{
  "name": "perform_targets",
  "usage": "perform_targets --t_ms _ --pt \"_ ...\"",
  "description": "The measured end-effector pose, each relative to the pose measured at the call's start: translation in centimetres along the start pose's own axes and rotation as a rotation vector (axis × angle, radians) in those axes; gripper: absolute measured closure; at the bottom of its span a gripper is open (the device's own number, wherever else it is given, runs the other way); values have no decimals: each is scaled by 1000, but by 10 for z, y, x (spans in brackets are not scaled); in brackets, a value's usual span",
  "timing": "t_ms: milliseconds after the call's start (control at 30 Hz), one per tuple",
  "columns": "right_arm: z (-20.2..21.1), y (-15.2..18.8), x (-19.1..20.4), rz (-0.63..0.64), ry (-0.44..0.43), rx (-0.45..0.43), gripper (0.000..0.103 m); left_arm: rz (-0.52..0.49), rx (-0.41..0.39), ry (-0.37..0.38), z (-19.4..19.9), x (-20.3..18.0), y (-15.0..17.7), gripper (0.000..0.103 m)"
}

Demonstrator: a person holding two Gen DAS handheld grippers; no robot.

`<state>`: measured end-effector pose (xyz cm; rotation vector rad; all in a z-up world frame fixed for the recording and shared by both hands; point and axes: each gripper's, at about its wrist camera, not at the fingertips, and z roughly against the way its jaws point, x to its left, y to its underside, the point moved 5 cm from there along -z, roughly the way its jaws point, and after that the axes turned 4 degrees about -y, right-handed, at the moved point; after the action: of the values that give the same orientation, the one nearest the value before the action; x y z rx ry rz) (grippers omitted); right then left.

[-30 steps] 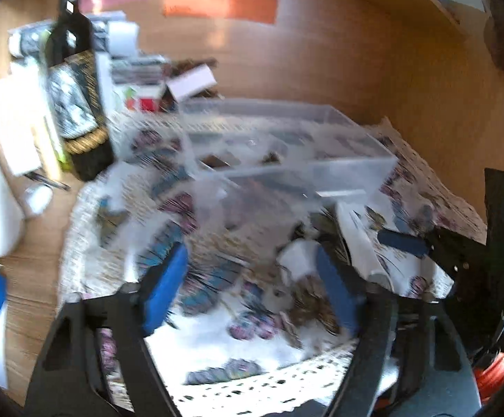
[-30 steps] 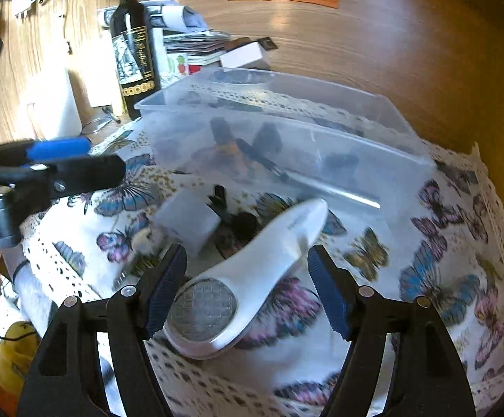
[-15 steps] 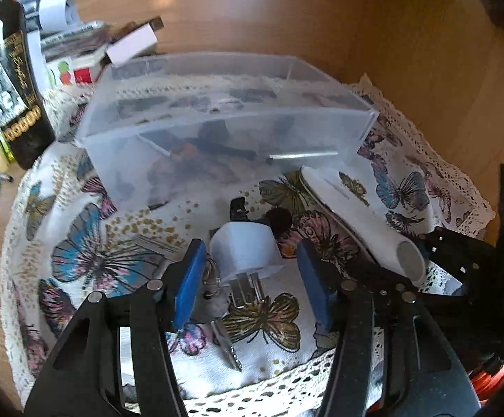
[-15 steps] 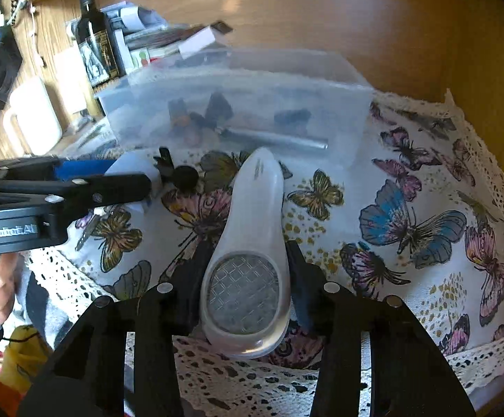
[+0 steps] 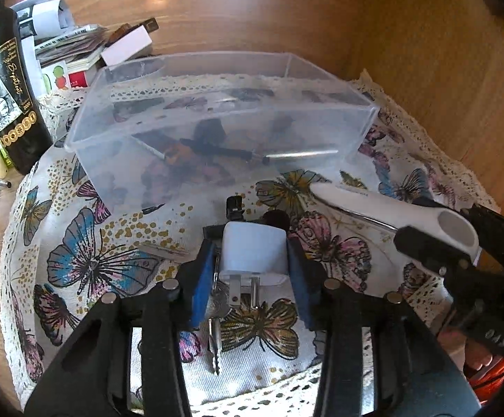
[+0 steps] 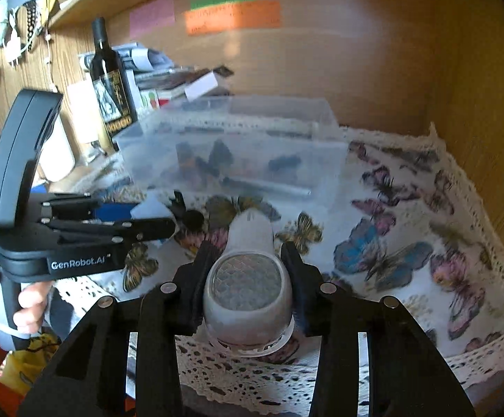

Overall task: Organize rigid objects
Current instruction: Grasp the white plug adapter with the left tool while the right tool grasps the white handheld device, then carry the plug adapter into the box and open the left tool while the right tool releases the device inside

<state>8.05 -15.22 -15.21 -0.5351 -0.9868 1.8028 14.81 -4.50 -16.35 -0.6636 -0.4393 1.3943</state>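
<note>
1. The left tongs [image 5: 253, 266] are pinching a white plug adapter [image 5: 254, 250] by its two flat sides, blue pads pressed against it, its metal prongs pointing back toward the camera
2. The adapter sits low over the butterfly cloth [image 5: 95, 264] on the table, just in front of the clear plastic bin [image 5: 217, 128]; whether it has left the cloth I cannot tell
3. A set of keys [image 5: 215, 330] lies touching or right beside the prongs, so lift straight up first, to avoid dragging them along
4. The right tongs [image 6: 248, 281] are pinching the wide head of a white foot file [image 6: 250, 278], its grater face toward the camera and its slim handle pointing at the bin
5. The file's head looks raised off the lace edge; the handle tip is close to the cloth, so tilt it up before moving forward
6. Small dark items and a metal rod already lie in the bin; my judgement is that both held things go in next
7. Carry each one over the near wall rather than pushing against it, since the light bin may slide
8. The two tongs are near each other, so enter one at a time, with the long file laid lengthwise along the bin
</note>
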Motion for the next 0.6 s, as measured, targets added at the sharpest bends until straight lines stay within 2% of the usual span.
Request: perform_targets --t_ms 300,600 --pt "19 -32 -7 -19 1 -79 67 17 -70 27 29 7 -9 63" --pt "41 -58 3 24 -28 -147 67 43 -122 7 48 21 -16 63"
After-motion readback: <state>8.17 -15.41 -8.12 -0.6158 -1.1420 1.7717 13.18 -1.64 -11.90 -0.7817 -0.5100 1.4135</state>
